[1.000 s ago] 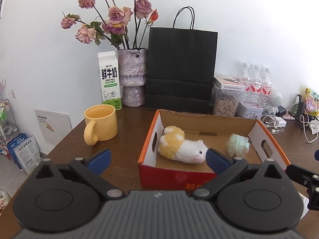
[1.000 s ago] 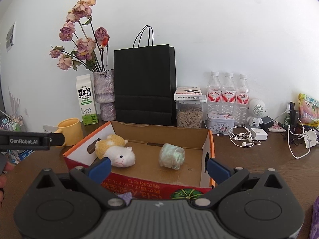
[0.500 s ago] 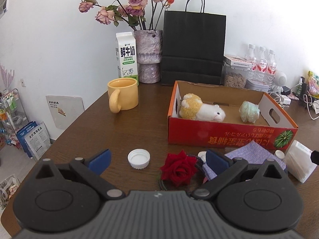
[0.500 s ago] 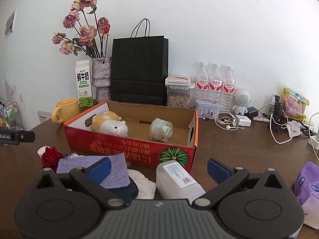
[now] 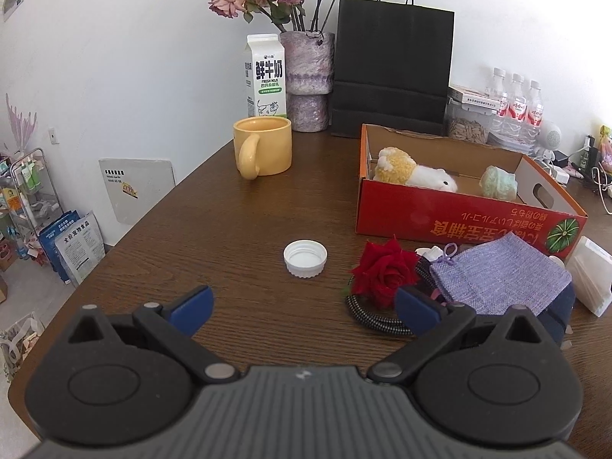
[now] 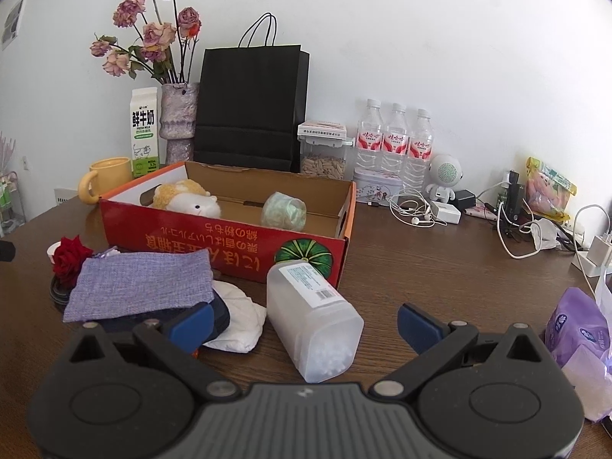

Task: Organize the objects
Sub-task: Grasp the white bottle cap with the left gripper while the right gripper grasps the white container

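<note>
While both jaws gape empty, the left gripper (image 5: 302, 300) should descend squarely on the white bottle cap (image 5: 305, 258) at twelve o'clock; the right gripper (image 6: 304, 323) faces the capless plastic jar (image 6: 313, 319).

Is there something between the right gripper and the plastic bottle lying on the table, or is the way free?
Nothing visible blocks it. The right gripper is open, and the plastic bottle lies on its side directly ahead, its base already between the fingers. The white cloth lies beside it on the left, and the red box stands behind it.
</note>
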